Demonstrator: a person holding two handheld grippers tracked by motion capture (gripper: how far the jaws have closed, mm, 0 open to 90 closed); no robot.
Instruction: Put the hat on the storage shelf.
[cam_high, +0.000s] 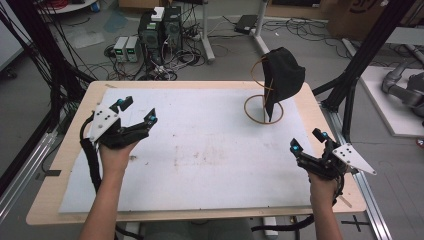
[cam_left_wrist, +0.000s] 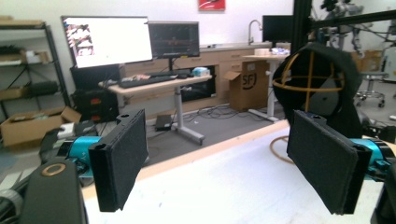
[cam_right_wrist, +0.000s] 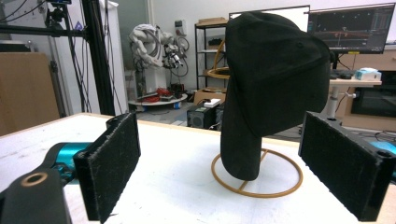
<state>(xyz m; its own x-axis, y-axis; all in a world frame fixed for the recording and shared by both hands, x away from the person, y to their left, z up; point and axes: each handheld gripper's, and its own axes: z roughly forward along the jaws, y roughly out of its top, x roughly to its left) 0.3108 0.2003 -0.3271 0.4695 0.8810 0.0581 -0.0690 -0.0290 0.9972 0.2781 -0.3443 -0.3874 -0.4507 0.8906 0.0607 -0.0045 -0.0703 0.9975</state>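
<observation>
Two grippers hover over the white table top (cam_high: 200, 150), both spread wide with nothing between their jaws. From the high view the left gripper (cam_high: 136, 111) sits near the table's left edge, held up by the person's left hand (cam_high: 116, 150), and the right gripper (cam_high: 309, 141) is down by the right edge in the right hand (cam_high: 322, 187); each is well apart from the other and touches nothing. A black cap (cam_high: 282, 75) hangs on a yellowish wire stand (cam_high: 263, 110) toward the far right part of the table, its ring base resting flat on the white surface. In the right gripper view the cap (cam_right_wrist: 273, 79) looms between the two black pads (cam_right_wrist: 112, 163), farther off, not in contact, and its cloth covers most of the stand's upper frame so only the base ring (cam_right_wrist: 257, 179) and a sliver of wire are plain. The left gripper view catches the cap (cam_left_wrist: 327, 88) from the open back, with the wire cage visible inside; the right-hand pad (cam_left_wrist: 322, 163) cuts off its lower part. Beyond the table stand desks with monitors (cam_left_wrist: 107, 39), cardboard boxes (cam_left_wrist: 243, 86), computer towers (cam_high: 160, 30) and a tangle of cables on the floor. Black frame posts (cam_high: 370, 55) rise at the right side of the table.
</observation>
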